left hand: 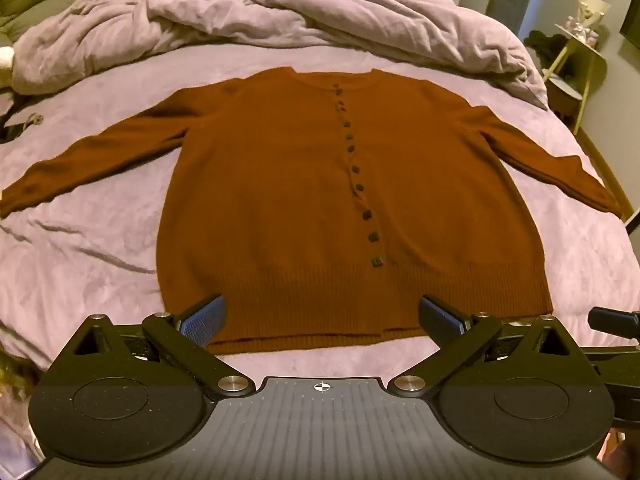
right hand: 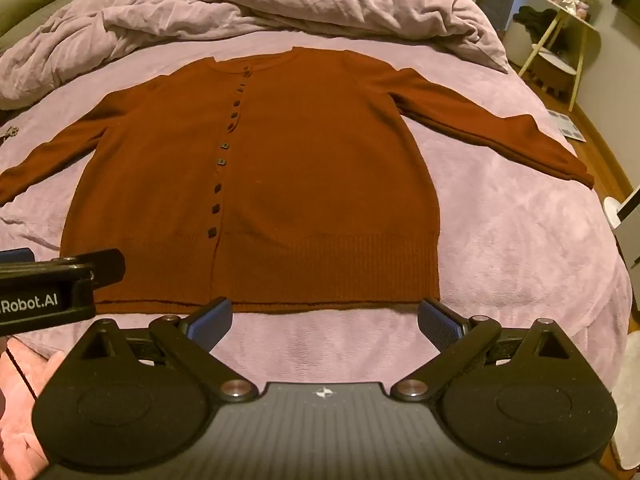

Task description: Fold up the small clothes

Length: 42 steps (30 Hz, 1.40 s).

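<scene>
A rust-brown buttoned cardigan (left hand: 280, 208) lies flat, front up, on the lilac bed sheet (left hand: 80, 264), both sleeves spread out to the sides and the ribbed hem nearest me. It also shows in the right wrist view (right hand: 300, 184). My left gripper (left hand: 322, 318) is open and empty, above the hem's left half. My right gripper (right hand: 324, 320) is open and empty, just in front of the hem's right half. The left gripper's side (right hand: 60, 280) shows at the left edge of the right wrist view.
A crumpled lilac duvet (left hand: 280, 12) lies bunched across the far end of the bed. A small yellow side table (left hand: 580, 52) stands past the bed's far right corner. The bed's right edge and the floor (right hand: 600, 148) lie beyond the right sleeve.
</scene>
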Motion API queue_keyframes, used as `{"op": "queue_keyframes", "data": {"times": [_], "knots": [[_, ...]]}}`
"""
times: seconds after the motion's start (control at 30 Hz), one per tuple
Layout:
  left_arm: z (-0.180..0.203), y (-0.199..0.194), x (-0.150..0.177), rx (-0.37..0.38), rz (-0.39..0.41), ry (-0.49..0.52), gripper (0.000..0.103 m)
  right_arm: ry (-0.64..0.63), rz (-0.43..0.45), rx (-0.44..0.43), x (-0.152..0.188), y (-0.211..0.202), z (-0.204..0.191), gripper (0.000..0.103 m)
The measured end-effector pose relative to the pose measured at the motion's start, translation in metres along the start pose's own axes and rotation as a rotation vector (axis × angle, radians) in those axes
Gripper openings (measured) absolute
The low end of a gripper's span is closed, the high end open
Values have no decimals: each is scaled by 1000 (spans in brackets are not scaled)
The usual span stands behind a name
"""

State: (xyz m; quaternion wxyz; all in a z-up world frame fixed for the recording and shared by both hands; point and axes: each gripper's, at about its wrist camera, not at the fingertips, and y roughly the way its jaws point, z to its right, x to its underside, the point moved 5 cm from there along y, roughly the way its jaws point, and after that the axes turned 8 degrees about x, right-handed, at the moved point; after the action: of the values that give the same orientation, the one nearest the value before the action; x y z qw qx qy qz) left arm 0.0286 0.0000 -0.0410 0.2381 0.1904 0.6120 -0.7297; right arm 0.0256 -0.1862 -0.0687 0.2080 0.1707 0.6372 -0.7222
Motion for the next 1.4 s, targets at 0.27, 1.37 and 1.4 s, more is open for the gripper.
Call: {"op": "queue_keyframes", "data": {"times": [0.27,1.37,1.4], "knots": [[-1,0,1,3,-5,-4,103,-7,10,2,0,-1,-2,99],[-2,5,3,3,-6,-5,103,1,16,4,0,-1,-1,99],[-2,5,3,3,-7,-6,103,1,17,8,0,0,-1,99]]}}
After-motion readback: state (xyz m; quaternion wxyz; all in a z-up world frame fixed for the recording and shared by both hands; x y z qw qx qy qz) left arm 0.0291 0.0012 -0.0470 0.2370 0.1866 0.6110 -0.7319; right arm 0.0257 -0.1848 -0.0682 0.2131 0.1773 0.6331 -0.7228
